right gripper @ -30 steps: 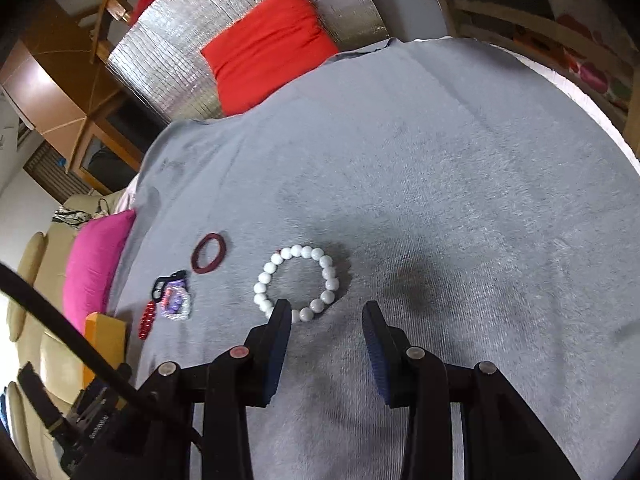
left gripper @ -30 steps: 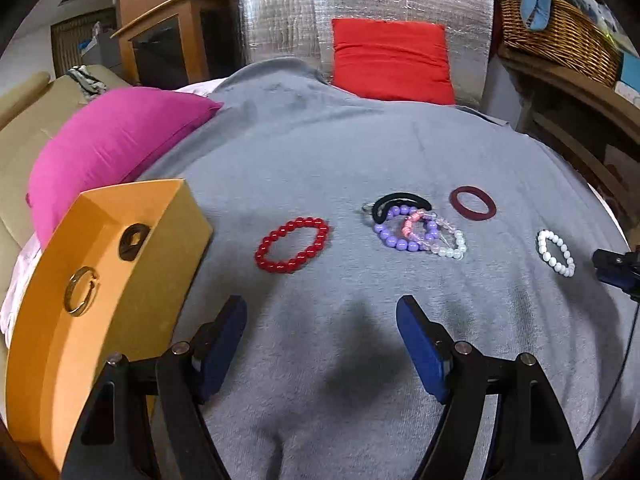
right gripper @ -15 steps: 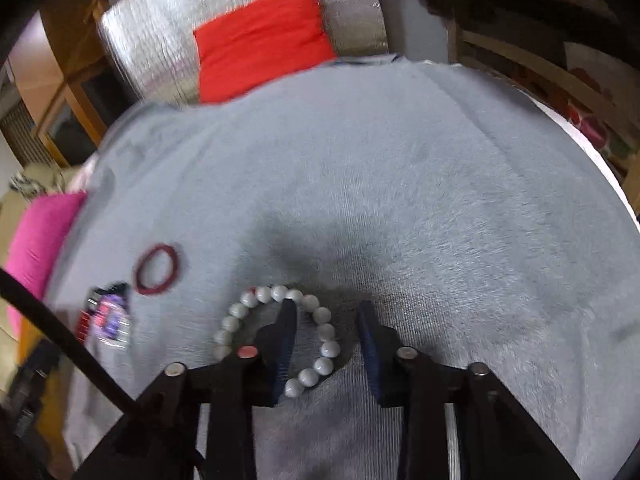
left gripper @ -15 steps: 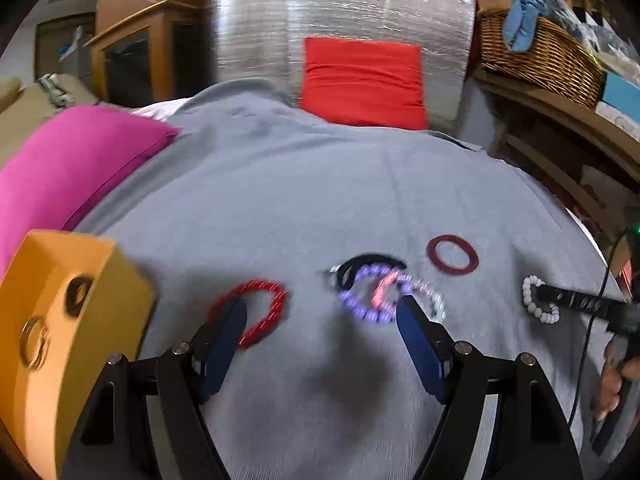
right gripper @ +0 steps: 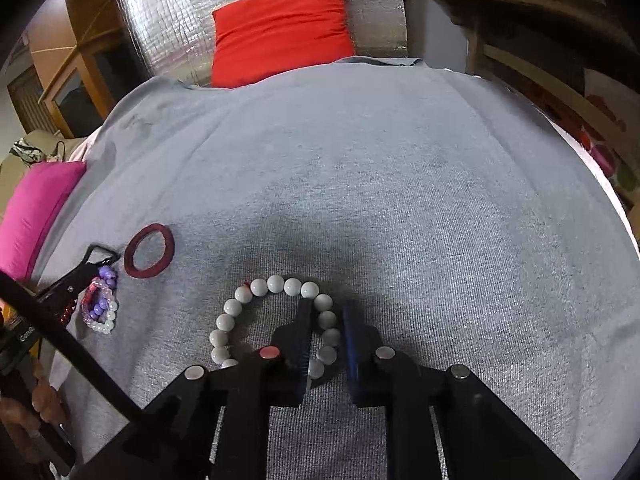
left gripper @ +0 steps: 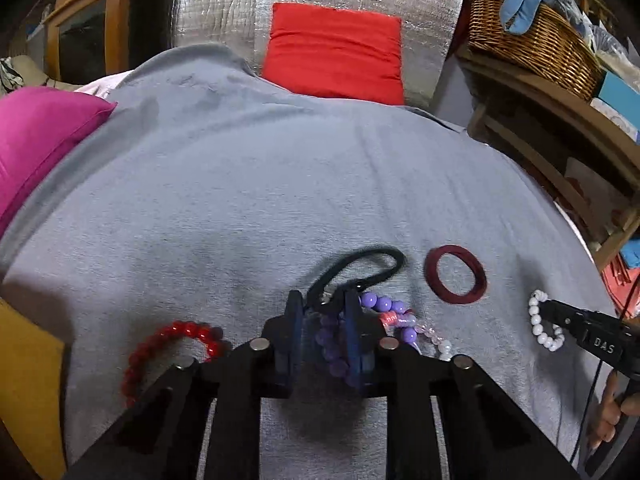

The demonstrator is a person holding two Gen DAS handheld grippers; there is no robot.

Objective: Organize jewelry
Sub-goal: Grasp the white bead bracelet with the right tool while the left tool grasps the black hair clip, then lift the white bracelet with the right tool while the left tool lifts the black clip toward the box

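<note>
While only the left view shows the red bracelet, the left gripper has just closed on the purple bracelet; the right gripper has just closed on the white bracelet, which lies flat on the grey blanket.

Ahead of me a grey blanket covers the surface. A red cushion leans against silver quilted foil at its far edge. To my left lies a magenta pillow; to my right a wicker basket sits on a wooden shelf.
</note>
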